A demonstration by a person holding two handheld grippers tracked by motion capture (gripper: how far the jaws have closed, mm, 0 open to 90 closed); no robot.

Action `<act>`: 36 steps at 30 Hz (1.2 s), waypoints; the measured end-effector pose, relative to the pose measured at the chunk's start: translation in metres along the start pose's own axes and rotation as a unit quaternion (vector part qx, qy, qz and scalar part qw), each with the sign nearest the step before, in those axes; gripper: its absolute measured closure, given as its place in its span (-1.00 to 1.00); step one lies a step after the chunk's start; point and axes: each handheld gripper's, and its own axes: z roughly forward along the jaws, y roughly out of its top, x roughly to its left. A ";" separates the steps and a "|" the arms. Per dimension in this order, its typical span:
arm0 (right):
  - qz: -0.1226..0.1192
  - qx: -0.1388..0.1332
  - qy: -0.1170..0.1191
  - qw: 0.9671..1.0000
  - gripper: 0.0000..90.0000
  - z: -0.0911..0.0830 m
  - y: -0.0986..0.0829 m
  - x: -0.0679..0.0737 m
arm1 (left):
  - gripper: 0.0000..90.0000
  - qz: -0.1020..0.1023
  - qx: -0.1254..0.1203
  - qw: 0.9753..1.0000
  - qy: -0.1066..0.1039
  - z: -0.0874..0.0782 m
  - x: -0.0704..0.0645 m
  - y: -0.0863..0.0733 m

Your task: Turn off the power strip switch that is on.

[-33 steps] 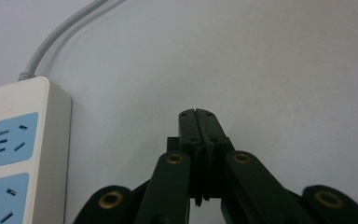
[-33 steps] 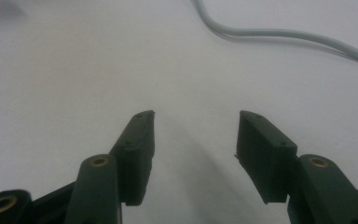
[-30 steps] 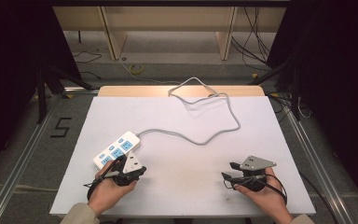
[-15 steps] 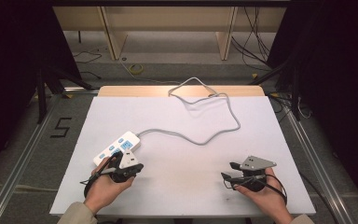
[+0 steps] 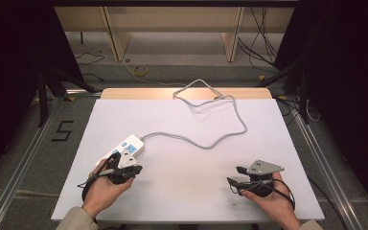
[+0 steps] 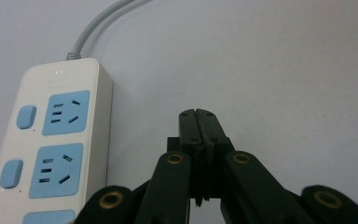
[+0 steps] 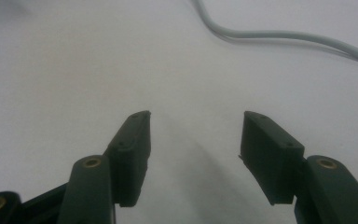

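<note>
A white power strip [image 5: 126, 146] with blue sockets lies at the left of the white table [image 5: 182, 120]. Its grey cable [image 5: 211, 143] winds back to the table's far edge. My left gripper [image 5: 134, 168] sits just beside the strip's near right side, jaws shut with nothing between them. In the left gripper view the power strip [image 6: 51, 140] runs along the left of the shut gripper [image 6: 198, 114], with the cable [image 6: 89, 31] ahead. My right gripper [image 5: 234, 175] rests at the near right, open and pointing left. Between the open jaws of the right gripper [image 7: 195, 128] is bare table, and the cable [image 7: 279, 35] curves beyond.
A wooden strip [image 5: 139, 93] borders the table's far edge. Metal rails [image 5: 316, 158] run along both sides, with a "5" mark [image 5: 63, 130] on the floor at the left. Loose cables lie on the floor behind.
My left gripper has shifted slightly left and forward, closer to the power strip. The right gripper has stayed still.
</note>
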 end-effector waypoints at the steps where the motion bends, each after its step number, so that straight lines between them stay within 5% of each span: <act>1: 0.000 0.000 0.000 1.000 -0.04 0.000 0.000 0.000 | 0.99 -0.001 0.000 1.000 0.001 0.000 0.001 0.000; 36: 0.001 -0.004 0.001 1.000 -0.07 -0.001 0.000 0.000 | 0.99 -0.025 0.013 0.999 0.024 -0.007 0.018 0.000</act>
